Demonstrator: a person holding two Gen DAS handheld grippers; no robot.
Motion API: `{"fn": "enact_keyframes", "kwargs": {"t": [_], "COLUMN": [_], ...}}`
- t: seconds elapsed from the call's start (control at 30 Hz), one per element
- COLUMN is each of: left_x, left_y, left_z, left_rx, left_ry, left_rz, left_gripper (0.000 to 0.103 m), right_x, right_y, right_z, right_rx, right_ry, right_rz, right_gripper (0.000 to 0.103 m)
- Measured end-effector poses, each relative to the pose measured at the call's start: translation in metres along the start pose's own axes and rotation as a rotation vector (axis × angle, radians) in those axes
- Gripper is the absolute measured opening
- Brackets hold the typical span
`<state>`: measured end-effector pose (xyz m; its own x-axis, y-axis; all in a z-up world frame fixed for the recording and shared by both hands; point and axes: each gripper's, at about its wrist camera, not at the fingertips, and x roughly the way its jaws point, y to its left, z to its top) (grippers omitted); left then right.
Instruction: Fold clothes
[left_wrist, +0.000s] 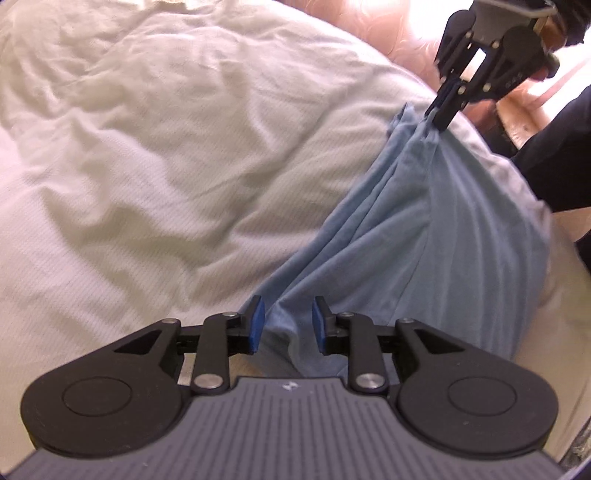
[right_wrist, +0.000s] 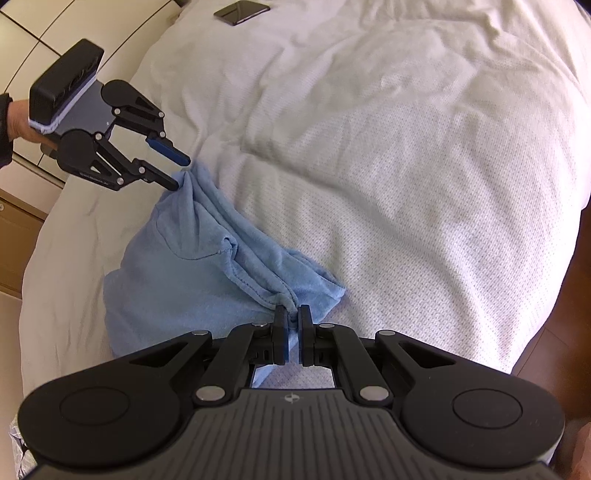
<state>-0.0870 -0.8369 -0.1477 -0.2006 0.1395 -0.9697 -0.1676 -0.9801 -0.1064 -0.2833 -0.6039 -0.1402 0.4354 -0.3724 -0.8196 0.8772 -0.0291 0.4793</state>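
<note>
One light blue garment (right_wrist: 192, 266) lies on one bed (right_wrist: 406, 166). Two tools: the left tool (right_wrist: 179, 171) at the garment's far end, the right tool (right_wrist: 292, 321) at its near end. One dark flat object (right_wrist: 242, 12) sits beyond the garment

Each wrist view looks down along its fingers, close above the bed (left_wrist: 129, 147). Both share the blue shirt (right_wrist: 177, 266), facing each other from opposite ends.
</note>
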Motion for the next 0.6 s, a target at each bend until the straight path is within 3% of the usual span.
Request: {"fn": "enact_keyframes", "kwargs": {"t": [0.2,0.3,0.6], "left_x": [0.022,0.026,0.022], "left_y": [-0.001,-0.003,-0.012], "left_z": [0.004,0.005,0.002], "left_rx": [0.074,0.098,0.145], "left_ry": [0.078,0.109,0.101], "left_rz": [-0.048,-0.052,-0.014], "left_gripper": [0.023,0.003,0.002], "right_x": [0.001,0.002,0.001], "right_y": [-0.002,-0.002,-0.002], "right_z": [0.001,0.001,0.0], "right_rx": [0.006,0.006,0.005], "right_ry": [0.001,0.002,-0.002], "right_rz": [-0.001,-0.001,-0.002], "right_gripper": [0.004,0.004,0.004]}}
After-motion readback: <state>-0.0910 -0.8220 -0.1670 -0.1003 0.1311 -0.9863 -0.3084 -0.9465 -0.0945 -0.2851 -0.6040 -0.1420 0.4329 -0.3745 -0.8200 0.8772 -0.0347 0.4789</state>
